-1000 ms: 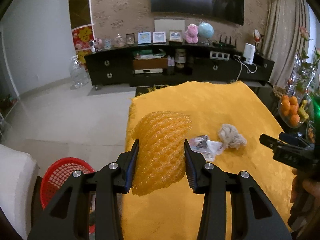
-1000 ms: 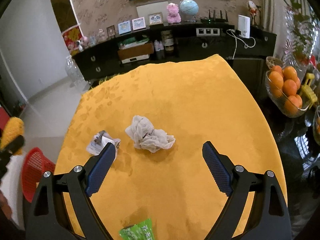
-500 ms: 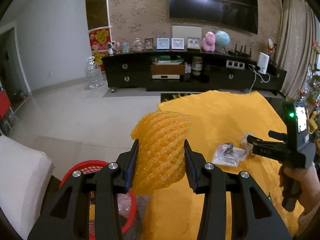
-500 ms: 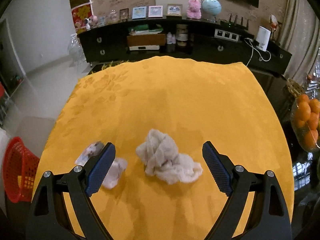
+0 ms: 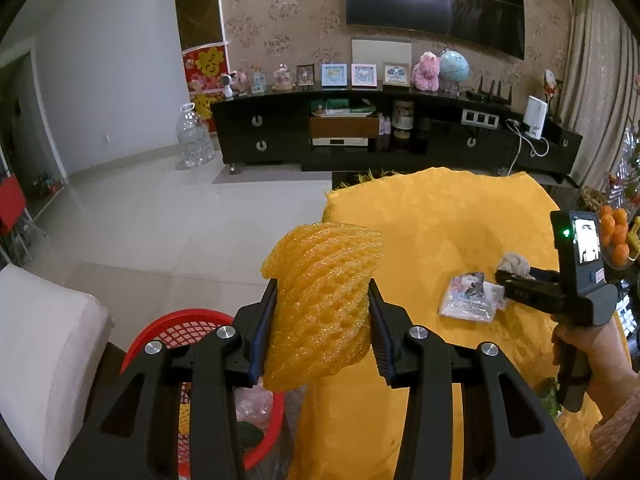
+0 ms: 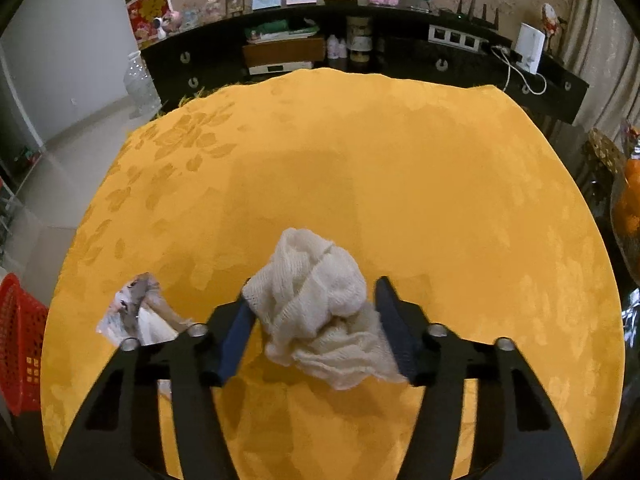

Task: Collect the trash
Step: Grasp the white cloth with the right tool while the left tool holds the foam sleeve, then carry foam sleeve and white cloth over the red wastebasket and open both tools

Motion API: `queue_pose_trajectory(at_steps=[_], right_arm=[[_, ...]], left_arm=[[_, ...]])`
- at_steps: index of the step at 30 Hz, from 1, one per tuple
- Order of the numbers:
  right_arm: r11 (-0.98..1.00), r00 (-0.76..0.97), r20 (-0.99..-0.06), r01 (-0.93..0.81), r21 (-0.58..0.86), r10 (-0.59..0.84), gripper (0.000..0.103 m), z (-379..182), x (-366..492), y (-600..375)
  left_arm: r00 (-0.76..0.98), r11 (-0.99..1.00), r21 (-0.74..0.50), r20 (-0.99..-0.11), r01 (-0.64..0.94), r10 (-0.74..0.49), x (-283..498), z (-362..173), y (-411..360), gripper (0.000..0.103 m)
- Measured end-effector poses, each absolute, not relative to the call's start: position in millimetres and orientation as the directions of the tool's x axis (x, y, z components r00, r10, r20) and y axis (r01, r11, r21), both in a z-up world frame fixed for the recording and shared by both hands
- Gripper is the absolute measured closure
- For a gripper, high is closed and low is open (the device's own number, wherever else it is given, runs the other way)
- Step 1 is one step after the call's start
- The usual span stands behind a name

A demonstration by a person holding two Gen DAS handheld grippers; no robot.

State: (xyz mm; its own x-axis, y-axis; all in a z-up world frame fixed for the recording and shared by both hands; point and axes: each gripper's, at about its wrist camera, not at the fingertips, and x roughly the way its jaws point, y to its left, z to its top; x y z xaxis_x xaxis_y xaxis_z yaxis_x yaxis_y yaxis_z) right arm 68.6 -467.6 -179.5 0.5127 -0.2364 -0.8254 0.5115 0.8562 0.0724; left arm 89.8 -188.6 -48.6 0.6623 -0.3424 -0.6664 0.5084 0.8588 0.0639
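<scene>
Now left gripper (image 5: pixel 322 328) clamped on foam net (image 5: pixel 320 300); right gripper (image 6: pixel 312 320) closed around rag (image 6: pixel 316 300).

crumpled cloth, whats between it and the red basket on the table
The plastic wrapper lies on the yellow tablecloth between the crumpled cloth and the red basket, shown in the right wrist view.

Yellow foam fruit net (image 5: pixel 320 304) between the left jaws, red plastic mesh basket (image 5: pixel 176 328) below-left, crumpled cream cloth (image 6: pixel 316 300) between the right jaws, clear printed wrapper (image 6: pixel 136 312) left of them
</scene>
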Motion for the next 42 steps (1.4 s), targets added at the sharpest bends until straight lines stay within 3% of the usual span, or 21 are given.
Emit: queue_pose_trajectory(at_steps=[9, 28, 42], right_arm=[[0.858, 0.56, -0.797, 0.502, 0.109, -0.227, 0.06, -155.6, 56.7, -460.1], [0.9, 0.757, -0.593, 0.42, 0.118, -0.275, 0.06, -26.9, -5.3, -394.5], [0.93, 0.819, -0.533, 0.336, 0.147, -0.211, 0.06, -3.4, -3.1, -339.0]], left_arm=[[0.674, 0.865, 0.056, -0.652, 0.499, -0.347, 93.6, -44.6, -185.0, 0.063], [0.752, 0.892, 0.038, -0.555, 0.45, -0.356, 77.2, -6.0, -151.5, 0.063], [0.784, 0.916, 0.054, -0.539, 0.397, -0.307, 78.0, -2.8, -120.2, 0.063]])
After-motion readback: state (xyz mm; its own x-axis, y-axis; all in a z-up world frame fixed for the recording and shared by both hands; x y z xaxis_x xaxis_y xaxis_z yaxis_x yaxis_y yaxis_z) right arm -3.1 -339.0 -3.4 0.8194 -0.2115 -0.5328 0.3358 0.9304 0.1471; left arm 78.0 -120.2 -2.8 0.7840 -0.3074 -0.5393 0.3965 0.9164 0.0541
